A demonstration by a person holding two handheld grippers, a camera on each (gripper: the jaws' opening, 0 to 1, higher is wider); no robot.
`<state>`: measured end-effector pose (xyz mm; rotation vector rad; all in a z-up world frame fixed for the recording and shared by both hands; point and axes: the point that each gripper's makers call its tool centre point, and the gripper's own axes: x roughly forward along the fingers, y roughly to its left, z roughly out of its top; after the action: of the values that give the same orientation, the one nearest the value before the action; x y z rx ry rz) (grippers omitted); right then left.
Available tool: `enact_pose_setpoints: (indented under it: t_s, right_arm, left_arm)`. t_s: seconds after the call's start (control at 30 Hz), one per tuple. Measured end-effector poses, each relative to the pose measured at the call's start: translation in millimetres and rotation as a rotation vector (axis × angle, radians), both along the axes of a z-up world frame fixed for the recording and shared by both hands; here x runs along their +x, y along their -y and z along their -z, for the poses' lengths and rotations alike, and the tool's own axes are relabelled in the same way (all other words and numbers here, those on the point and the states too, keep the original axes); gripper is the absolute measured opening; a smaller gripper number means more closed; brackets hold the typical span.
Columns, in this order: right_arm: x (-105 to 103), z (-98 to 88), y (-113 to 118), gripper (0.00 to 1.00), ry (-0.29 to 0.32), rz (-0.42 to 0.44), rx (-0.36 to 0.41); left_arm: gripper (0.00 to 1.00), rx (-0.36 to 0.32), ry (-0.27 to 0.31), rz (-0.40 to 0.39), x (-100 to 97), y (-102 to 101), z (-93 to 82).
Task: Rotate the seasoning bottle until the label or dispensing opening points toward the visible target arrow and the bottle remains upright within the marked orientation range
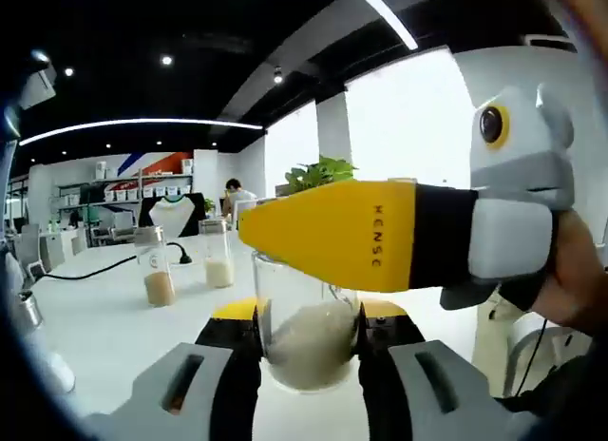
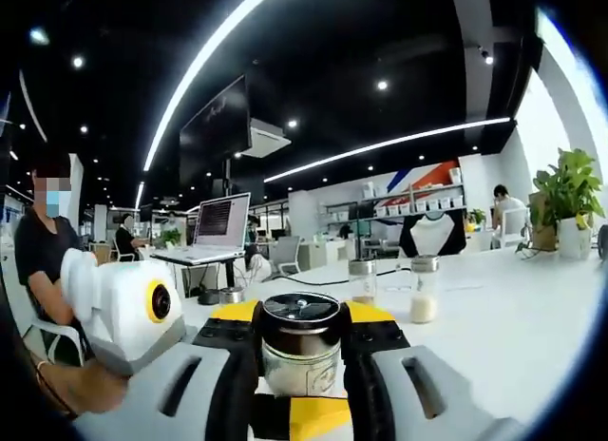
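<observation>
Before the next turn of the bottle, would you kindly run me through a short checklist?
1. Left gripper jaws around the bottle body: ok.
2. Right gripper jaws at the lid: ok.
3. Bottle upright: ok.
4. Target arrow in sight: cannot tell.
5. Label or opening direction: cannot tell.
6. The two other jars on the table stand apart from the bottle: ok.

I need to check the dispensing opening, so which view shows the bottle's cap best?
The right gripper view: the dark cap faces the camera, its top visible between that gripper's jaws. In the left gripper view, the right gripper crosses in front of the bottle, hiding the cap; the glass body and pale contents show.
</observation>
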<state>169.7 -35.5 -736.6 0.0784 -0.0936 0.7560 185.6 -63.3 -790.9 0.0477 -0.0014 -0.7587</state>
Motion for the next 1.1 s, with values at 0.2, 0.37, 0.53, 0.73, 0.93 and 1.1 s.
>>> enact_pose_setpoints:
  t_s: [0.2,0.37,0.53,0.73,0.93,1.1]
  right_arm:
    - [-2,-8.5,-3,0.30,0.026,-0.026,-0.008]
    - [-9,-11.9,-7,0.30,0.056,-0.107,-0.054]
    - [-12,-12.7,-5,0.30,0.047,-0.165,-0.044]
    - [-15,-8.6,-5,0.30,0.050,-0.193,-0.053]
    - [-15,-9.7,-3,0.31,0.029,-0.227,-0.016]
    - [-15,-14.0,0,0.32,0.022,-0.248,0.027]
  left_arm:
    - [0.39,0.000,0.028,0.049,-1.3,1,-9.4]
    - [0.39,-0.063,0.014,0.111,-7.0,1,-13.5]
    - [0.39,-0.069,0.014,0.177,-13.0,4,-15.2]
    - [0.39,-0.058,-0.003,0.235,-17.3,5,-11.3]
    - [0.39,-0.076,0.002,0.281,-22.2,6,-13.3]
    - [0.39,-0.089,0.029,0.304,-26.7,5,-20.0]
